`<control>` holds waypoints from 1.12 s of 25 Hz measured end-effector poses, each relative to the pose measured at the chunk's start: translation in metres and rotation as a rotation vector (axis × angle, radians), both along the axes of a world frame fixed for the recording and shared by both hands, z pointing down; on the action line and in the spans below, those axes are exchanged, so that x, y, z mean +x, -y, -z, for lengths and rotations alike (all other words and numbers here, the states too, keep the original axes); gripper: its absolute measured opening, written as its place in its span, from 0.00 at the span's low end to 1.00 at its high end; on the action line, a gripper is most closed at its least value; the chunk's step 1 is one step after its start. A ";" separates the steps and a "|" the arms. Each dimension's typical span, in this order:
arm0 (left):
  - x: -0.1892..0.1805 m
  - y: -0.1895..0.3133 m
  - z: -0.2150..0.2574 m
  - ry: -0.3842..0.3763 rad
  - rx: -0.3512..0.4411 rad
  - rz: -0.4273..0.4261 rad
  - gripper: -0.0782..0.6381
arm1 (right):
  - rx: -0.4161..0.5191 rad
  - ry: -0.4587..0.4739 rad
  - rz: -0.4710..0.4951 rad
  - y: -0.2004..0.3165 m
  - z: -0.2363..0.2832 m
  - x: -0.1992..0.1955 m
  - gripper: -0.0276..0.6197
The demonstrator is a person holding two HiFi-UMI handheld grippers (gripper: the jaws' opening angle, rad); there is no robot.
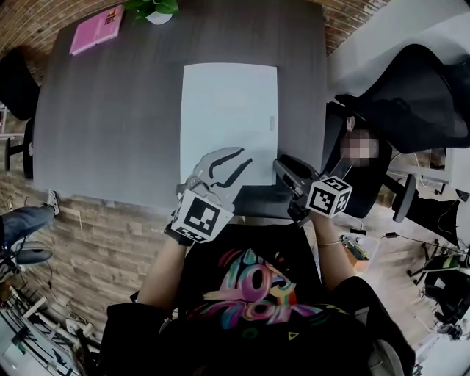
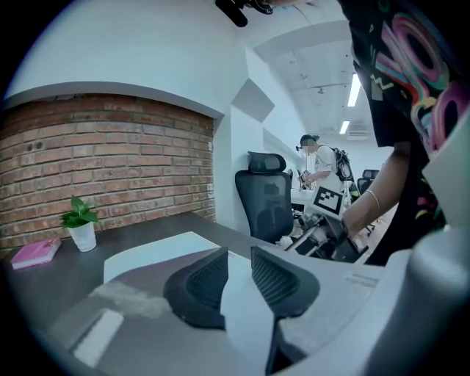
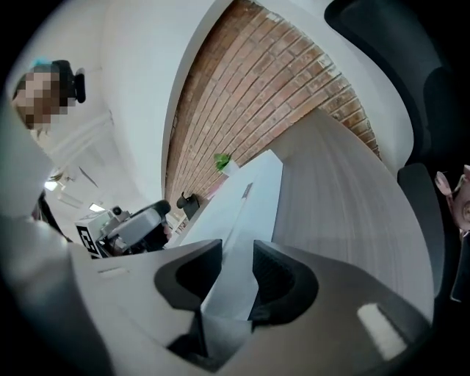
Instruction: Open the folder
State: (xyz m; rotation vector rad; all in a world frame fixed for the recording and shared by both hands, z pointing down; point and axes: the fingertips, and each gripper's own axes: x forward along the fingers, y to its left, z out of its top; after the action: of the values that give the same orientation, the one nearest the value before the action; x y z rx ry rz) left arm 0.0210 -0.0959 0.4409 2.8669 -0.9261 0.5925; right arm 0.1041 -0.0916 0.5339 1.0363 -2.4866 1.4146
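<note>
1. Nearest me, the left gripper sits over the 7 o'clock corner of the pale, flat rectangular folder. In the left gripper view its dark ribbed fingers stand a little apart, pinching nothing, and pale cover shows through the gap.
2. The right gripper is at the folder's 5 o'clock corner, rolled onto its side. Its fingers are spread and nothing is pressed between them.
3. The folder lies closed and flat in the middle of the grey worktop, its long side running towards 12 o'clock. I judge the task barely begun: both tools are at the near edge, but the cover has not been lifted. Gripping it and swinging it open remain to do.
4. Hard to make out:
   - whether the folder's edge already lies inside the right gripper's gap;
   - which edge is the spine;
   - what the small mark on the 3 o'clock edge is.
5. Farther off are a pink book at 11 o'clock and a potted plant, cut off at 12 o'clock. A black office chair is at 2 o'clock.
</note>
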 end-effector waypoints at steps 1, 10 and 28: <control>0.001 -0.003 -0.005 0.006 -0.011 -0.011 0.24 | -0.004 0.007 -0.006 0.000 -0.001 0.000 0.24; 0.027 -0.042 -0.049 0.114 -0.096 -0.205 0.43 | -0.020 0.029 -0.031 0.001 -0.005 0.002 0.27; 0.044 -0.052 -0.093 0.429 0.115 -0.347 0.60 | -0.037 0.050 -0.057 0.000 -0.006 0.003 0.27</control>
State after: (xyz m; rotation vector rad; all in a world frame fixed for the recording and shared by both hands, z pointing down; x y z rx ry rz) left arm 0.0653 -0.0437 0.5335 3.0869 -0.5038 1.2622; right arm 0.1068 -0.0918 0.5398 1.0860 -2.4740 1.5139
